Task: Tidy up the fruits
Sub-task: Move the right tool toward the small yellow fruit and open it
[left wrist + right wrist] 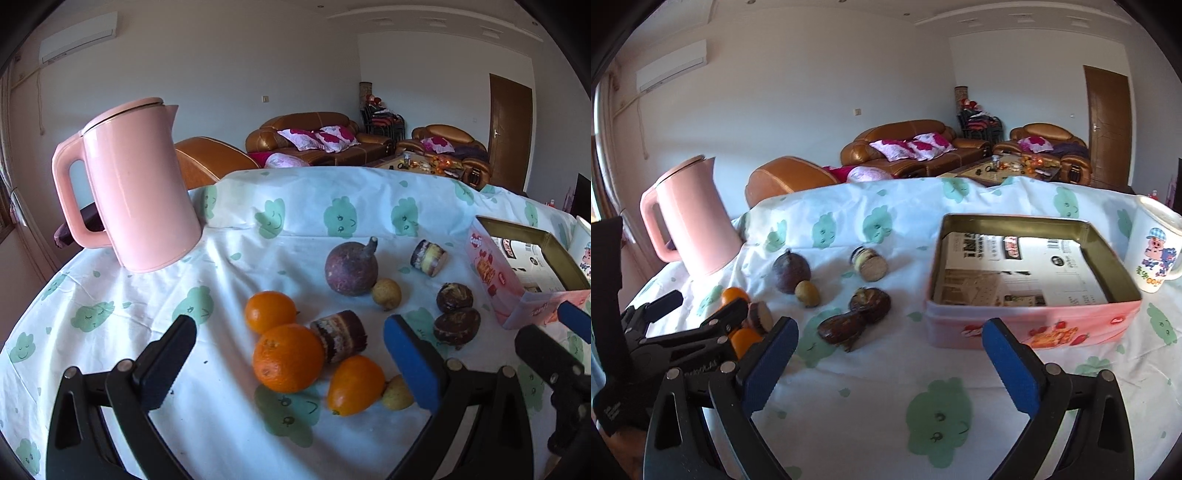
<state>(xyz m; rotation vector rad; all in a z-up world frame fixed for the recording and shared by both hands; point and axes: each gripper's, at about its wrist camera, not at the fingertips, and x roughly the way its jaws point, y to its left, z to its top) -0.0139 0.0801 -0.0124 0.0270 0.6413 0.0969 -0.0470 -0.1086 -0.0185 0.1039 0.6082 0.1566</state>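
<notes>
Left tongs (291,354): spread wide, empty, low above the worktop (229,288).
Right tongs (890,350): spread wide, empty.
Oranges: big orange (288,357) between the left tongs' fingers; two smaller oranges (270,311) (355,384) just beside it.
Purple fruit (351,267): beyond the left tongs.
Tin box (1027,273): open, just ahead of the right tongs, near edge closest.
Kettle (136,184): far left, at the worktop's edge.
Free cloth: bare stretch before the right tongs.
</notes>
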